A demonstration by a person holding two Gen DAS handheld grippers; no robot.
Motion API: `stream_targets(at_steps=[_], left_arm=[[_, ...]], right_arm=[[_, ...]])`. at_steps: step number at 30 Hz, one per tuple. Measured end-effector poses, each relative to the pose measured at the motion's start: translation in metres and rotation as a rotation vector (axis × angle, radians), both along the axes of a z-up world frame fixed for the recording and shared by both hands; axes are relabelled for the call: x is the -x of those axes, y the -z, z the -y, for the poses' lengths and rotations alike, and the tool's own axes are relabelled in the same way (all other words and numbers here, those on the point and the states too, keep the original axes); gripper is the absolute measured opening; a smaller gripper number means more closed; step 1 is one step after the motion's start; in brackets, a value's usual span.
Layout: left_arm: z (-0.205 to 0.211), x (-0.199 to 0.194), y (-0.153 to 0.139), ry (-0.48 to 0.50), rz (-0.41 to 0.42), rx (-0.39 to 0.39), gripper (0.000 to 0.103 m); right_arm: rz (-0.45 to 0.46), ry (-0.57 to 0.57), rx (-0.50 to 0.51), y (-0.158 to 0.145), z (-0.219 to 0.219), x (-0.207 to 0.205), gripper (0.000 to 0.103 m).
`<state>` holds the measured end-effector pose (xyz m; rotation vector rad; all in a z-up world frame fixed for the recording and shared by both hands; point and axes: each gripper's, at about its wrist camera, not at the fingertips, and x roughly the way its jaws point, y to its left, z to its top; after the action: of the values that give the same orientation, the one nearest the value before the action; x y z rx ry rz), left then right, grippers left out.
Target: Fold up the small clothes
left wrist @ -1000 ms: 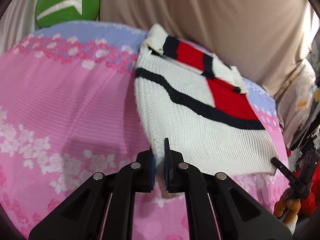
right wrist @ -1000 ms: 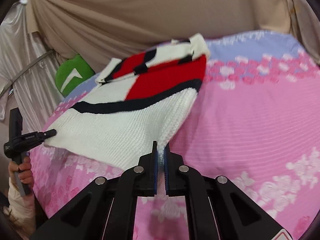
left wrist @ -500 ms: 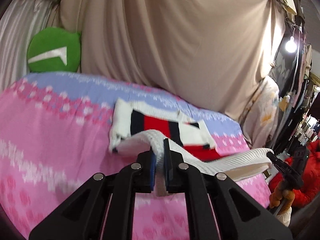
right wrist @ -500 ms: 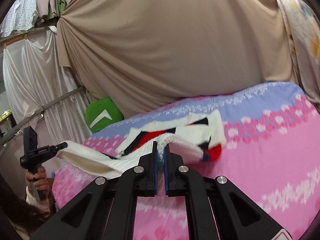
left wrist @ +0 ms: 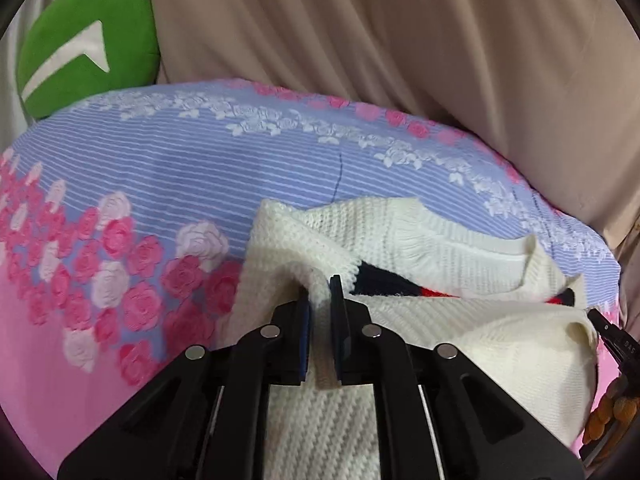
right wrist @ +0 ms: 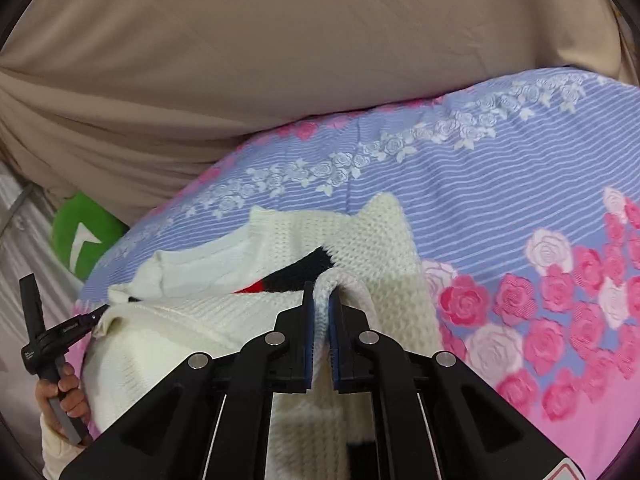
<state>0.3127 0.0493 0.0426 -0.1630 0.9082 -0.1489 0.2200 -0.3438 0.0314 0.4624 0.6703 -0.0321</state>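
Sweater (left wrist: pixel 460 328) is lying folded on the bed (left wrist: pixel 200 168), w/ left gripper (left wrist: pixel 320 300) & right gripper (right wrist: pixel 320 300) each pinching an edge. Cushion (left wrist: pixel 84 40) is sitting behind the bed, at its far left corner, against the curtain (left wrist: pixel 400 40).

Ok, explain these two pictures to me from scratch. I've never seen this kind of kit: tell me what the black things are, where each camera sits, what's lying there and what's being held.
There is no robot here. A person holds a hand-held clamp with two fingers in each hand, and a wide-angle camera on each clamp looks forward along its fingers. So the black struts at the bottom of each picture are the clamp itself.

One picture is from the left gripper, the other from the right gripper. Each is closed on a fold of the same white knitted sweater, which has navy and red patches.

The sweater lies on a bed cover printed with pink roses on lilac and pink. Behind it hangs a beige curtain, and a green cushion sits at the far corner.

At each picture's edge you can glimpse the other clamp holding the sweater.
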Motion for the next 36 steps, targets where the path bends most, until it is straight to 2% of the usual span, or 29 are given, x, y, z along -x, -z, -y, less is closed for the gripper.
stream_targets(at_steps=[1,3,4,5,7,9,10,11,12,15,18,19,20,21,22,23,25,27,29,31,32,33,34,36], left_arm=[[-0.002,-0.001,0.002,0.001,0.012,0.009,0.011],[-0.011,0.001,-0.004,0.006,0.037,0.052,0.016],[-0.016,0.005,-0.010,0.001,0.050,0.066,0.026],[-0.020,0.010,-0.019,-0.010,0.078,0.073,0.048],[-0.031,0.033,-0.045,-0.027,0.188,0.068,0.070],[-0.037,0.055,-0.062,0.004,0.230,0.059,0.074],[-0.039,0.063,-0.065,0.023,0.202,0.047,0.074],[-0.040,0.070,-0.066,0.067,0.099,0.046,0.074],[-0.041,0.079,-0.062,0.093,0.062,0.029,0.074],[-0.039,0.107,-0.039,0.137,-0.039,-0.012,0.074],[-0.036,0.126,-0.012,0.163,-0.105,-0.032,0.073],[-0.034,0.129,-0.003,0.175,-0.132,-0.030,0.062],[-0.031,0.131,0.002,0.187,-0.154,-0.030,0.040],[-0.029,0.132,0.005,0.182,-0.172,-0.037,0.030],[-0.030,0.133,0.003,0.171,-0.160,-0.035,0.014],[-0.033,0.134,-0.003,0.165,-0.154,-0.018,0.012],[-0.042,0.140,-0.020,0.158,-0.119,-0.007,0.011],[-0.051,0.145,-0.029,0.149,-0.098,-0.019,0.011],[-0.056,0.145,-0.022,0.148,-0.117,-0.036,0.012],[-0.055,0.140,0.002,0.160,-0.178,-0.052,0.013],[-0.052,0.140,0.010,0.161,-0.178,-0.070,0.015],[-0.047,0.146,0.006,0.156,-0.125,-0.109,0.016],[-0.045,0.149,-0.001,0.157,-0.103,-0.112,0.016],[-0.046,0.151,-0.021,0.167,-0.060,-0.048,0.017]], right_arm=[[0.026,0.000,-0.020,-0.001,0.002,0.001,0.009],[0.135,0.002,-0.074,-0.009,0.008,0.014,0.013],[0.164,0.007,-0.073,-0.014,0.008,0.021,0.023],[0.186,0.025,-0.053,-0.019,0.008,0.029,0.040],[0.196,0.037,0.007,-0.026,0.004,0.047,0.057],[0.157,-0.007,0.036,-0.023,0.000,0.059,0.057],[0.131,-0.032,0.050,-0.018,-0.005,0.067,0.057],[0.112,-0.045,0.067,-0.014,-0.009,0.073,0.058],[0.084,-0.057,0.093,-0.008,-0.015,0.081,0.059],[0.009,-0.051,0.160,0.011,-0.030,0.097,0.060],[-0.038,-0.066,0.159,0.024,-0.040,0.108,0.061],[-0.049,-0.071,0.176,0.026,-0.044,0.108,0.051],[-0.062,-0.088,0.191,0.028,-0.048,0.106,0.016],[-0.072,-0.093,0.192,0.027,-0.049,0.106,0.009],[-0.052,-0.088,0.173,0.021,-0.048,0.111,0.009],[-0.001,-0.087,0.143,0.009,-0.045,0.120,0.008],[0.070,-0.060,0.133,-0.011,-0.037,0.142,0.008],[0.085,-0.032,0.128,-0.015,-0.024,0.157,0.008],[0.020,-0.003,0.129,0.003,-0.012,0.156,0.008],[-0.100,-0.025,0.128,0.038,-0.009,0.143,0.008],[-0.132,-0.038,0.131,0.049,-0.012,0.141,0.009],[-0.113,-0.032,0.148,0.050,-0.016,0.143,0.010],[-0.088,-0.033,0.160,0.042,-0.019,0.146,0.012],[0.002,-0.023,0.181,0.015,-0.022,0.151,0.016]])
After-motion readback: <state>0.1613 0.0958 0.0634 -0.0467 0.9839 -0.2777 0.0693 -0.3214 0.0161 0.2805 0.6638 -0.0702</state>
